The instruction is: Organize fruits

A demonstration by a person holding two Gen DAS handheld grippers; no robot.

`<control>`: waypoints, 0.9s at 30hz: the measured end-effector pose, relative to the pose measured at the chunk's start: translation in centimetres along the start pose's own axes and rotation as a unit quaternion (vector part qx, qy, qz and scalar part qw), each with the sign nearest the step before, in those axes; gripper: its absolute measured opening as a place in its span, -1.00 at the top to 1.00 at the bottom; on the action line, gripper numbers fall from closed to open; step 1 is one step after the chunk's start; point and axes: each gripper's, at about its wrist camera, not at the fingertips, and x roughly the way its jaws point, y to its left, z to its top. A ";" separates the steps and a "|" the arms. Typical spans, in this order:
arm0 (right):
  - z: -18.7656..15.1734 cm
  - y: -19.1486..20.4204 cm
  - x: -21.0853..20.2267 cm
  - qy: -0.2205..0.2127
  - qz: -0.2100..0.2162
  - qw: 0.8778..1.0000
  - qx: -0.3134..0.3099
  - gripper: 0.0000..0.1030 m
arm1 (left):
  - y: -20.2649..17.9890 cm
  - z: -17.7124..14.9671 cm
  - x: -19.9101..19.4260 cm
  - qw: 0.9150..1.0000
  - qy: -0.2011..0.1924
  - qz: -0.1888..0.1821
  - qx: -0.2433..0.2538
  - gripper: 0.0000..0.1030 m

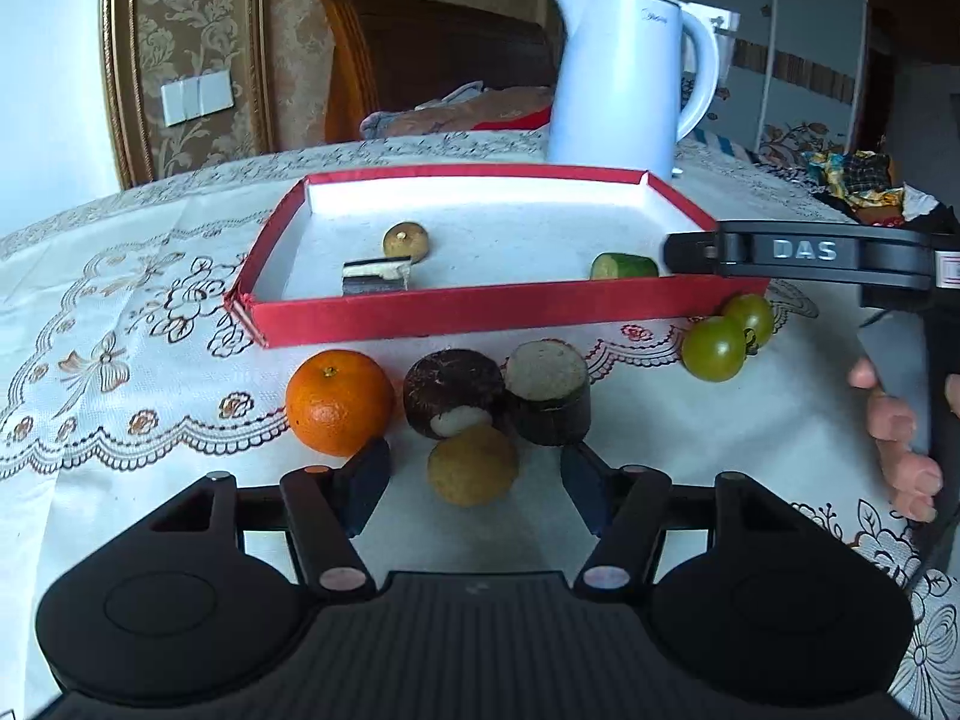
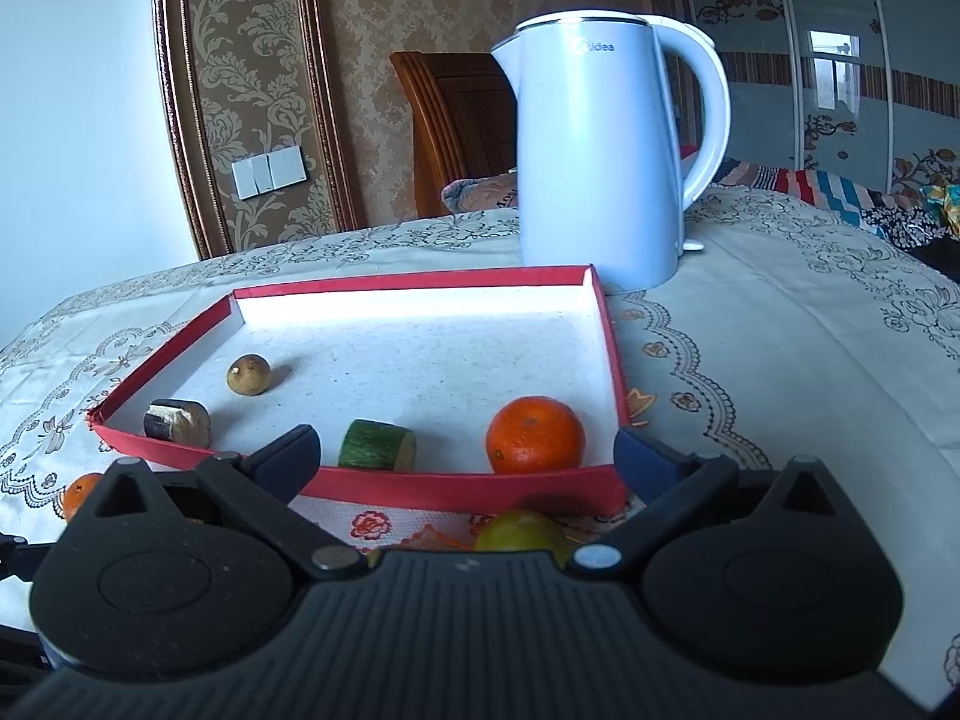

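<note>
A red tray point(image 1: 456, 311) point(image 2: 456, 487) with a white floor holds a brown longan point(image 1: 406, 239) point(image 2: 248, 375), a dark sugarcane piece point(image 1: 376, 276) point(image 2: 177, 420) and a cucumber piece point(image 1: 624, 267) point(image 2: 378, 445). In the right wrist view an orange point(image 2: 535, 435) also lies in the tray. My left gripper point(image 1: 474, 477) is open around a yellow-brown round fruit point(image 1: 473, 465) on the table. In front of the tray lie an orange point(image 1: 339, 402), two dark cane chunks point(image 1: 453, 393) point(image 1: 549, 390) and two green tomatoes point(image 1: 714, 348). My right gripper point(image 2: 465, 456) is open and empty over the tray's near edge.
A white electric kettle point(image 1: 624, 78) point(image 2: 606, 162) stands behind the tray on the lace tablecloth point(image 1: 120, 324). A green-yellow fruit point(image 2: 522, 531) lies under the right gripper. A wooden chair and patterned wall are behind the table. Clothes lie at the far right.
</note>
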 end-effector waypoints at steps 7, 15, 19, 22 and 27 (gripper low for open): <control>-1.8 -3.8 -3.6 -0.010 -0.020 1.000 -0.010 -1.00 | 0.4 0.2 0.1 1.000 -0.003 0.023 -0.019 0.04; -3.3 -5.5 -4.6 0.022 0.013 1.000 -0.008 -1.00 | 0.2 0.1 0.1 0.999 -0.007 0.042 -0.018 0.22; -3.5 -4.2 -5.0 0.017 0.022 0.999 -0.032 -1.00 | 0.2 0.1 0.1 0.999 -0.007 0.042 -0.019 0.23; -3.5 -2.7 -4.8 0.025 0.052 0.996 -0.066 -0.95 | 0.2 0.1 0.1 0.999 -0.007 0.043 -0.017 0.23; -3.1 -1.4 -3.4 0.058 0.094 0.991 -0.076 -0.61 | 0.2 0.1 0.1 0.999 -0.007 0.043 -0.017 0.23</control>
